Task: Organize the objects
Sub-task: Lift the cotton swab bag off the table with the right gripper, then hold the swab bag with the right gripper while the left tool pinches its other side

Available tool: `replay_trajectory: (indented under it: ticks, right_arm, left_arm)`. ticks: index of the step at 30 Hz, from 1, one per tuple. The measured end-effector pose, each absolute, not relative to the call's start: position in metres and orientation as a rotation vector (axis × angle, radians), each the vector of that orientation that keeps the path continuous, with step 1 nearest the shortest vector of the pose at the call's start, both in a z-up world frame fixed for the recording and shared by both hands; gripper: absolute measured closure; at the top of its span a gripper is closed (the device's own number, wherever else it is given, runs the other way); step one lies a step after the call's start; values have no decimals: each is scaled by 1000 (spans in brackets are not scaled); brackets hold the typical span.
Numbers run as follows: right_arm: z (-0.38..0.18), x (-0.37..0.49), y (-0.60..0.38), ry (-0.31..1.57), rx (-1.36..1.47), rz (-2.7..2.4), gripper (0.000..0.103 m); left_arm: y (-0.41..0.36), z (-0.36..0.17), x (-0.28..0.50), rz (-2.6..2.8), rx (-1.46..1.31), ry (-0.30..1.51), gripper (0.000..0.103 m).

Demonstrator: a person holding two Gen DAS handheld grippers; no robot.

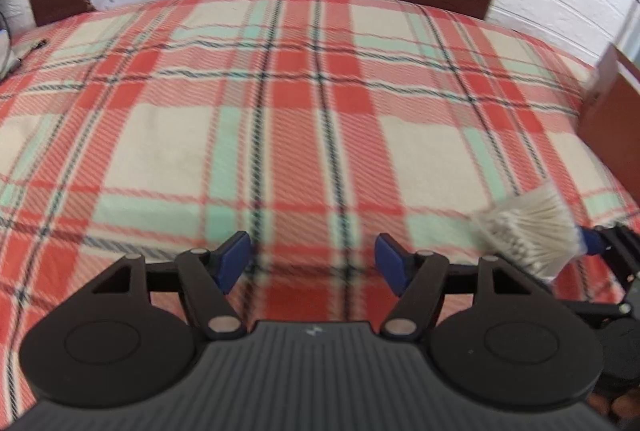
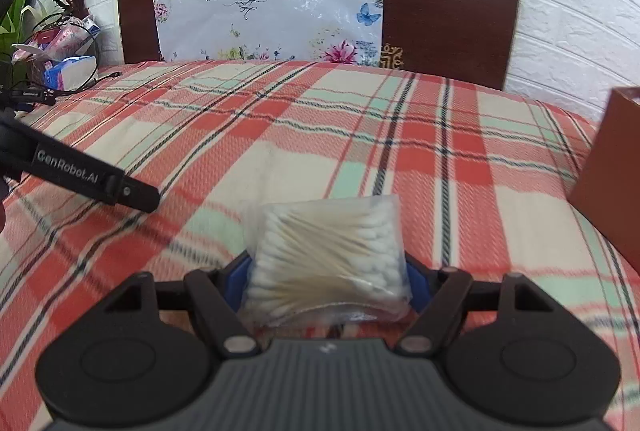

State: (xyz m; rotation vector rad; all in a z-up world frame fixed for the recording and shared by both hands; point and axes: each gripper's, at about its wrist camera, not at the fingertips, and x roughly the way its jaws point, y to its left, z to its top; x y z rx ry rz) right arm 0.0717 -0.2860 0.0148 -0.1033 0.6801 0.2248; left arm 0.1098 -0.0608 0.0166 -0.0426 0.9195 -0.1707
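Where it bulges, the clear cotton swab bag (image 2: 326, 259) shows wooden sticks.

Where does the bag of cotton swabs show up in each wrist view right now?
Left wrist view: bag of cotton swabs at the lower right edge, held by the right gripper.
Right wrist view: bag at bottom centre, between that gripper's fingers.
Shared landmark: the brown box at the right edge.
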Motion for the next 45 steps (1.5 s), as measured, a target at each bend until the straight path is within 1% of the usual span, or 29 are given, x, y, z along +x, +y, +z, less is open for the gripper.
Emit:
replay_trajectory:
  ticks: [1, 2, 7, 11, 12, 13, 16, 22, 28, 45]
  right_arm:
    - [15, 64, -288, 679, -104, 220, 30]
    - [16, 58, -289, 680, -105, 215, 30]
    - [17, 31, -299, 683, -112, 194, 30]
    - [17, 11, -305, 677, -109, 181, 29]
    - [16, 5, -306, 672, -104, 176, 28]
    - [15, -1, -308, 667, -97, 171, 22]
    - [15, -13, -312, 662, -75, 167, 10]
    - [12, -22, -315, 656, -92, 171, 2]
    - [11, -19, -320, 661, -80, 172, 0]
    - [14, -13, -320, 672, -58, 166, 1]
  left_arm:
    - [-64, 18, 106, -197, -59, 934, 29]
    - [-68, 18, 103, -221, -76, 949, 28]
    - [-90, 21, 88, -343, -157, 1022, 28]
    - [-113, 22, 79, -404, -160, 1057, 28]
    - [-118, 22, 77, -414, -150, 1061, 28]
    - [-124, 22, 75, -421, -139, 1064, 28]
    - [-138, 21, 73, -423, -102, 1065, 28]
    - [-158, 21, 70, -410, -44, 1055, 27]
    - [-168, 21, 69, -392, -10, 1039, 25]
    - [-170, 25, 77, -401, -44, 1035, 25]
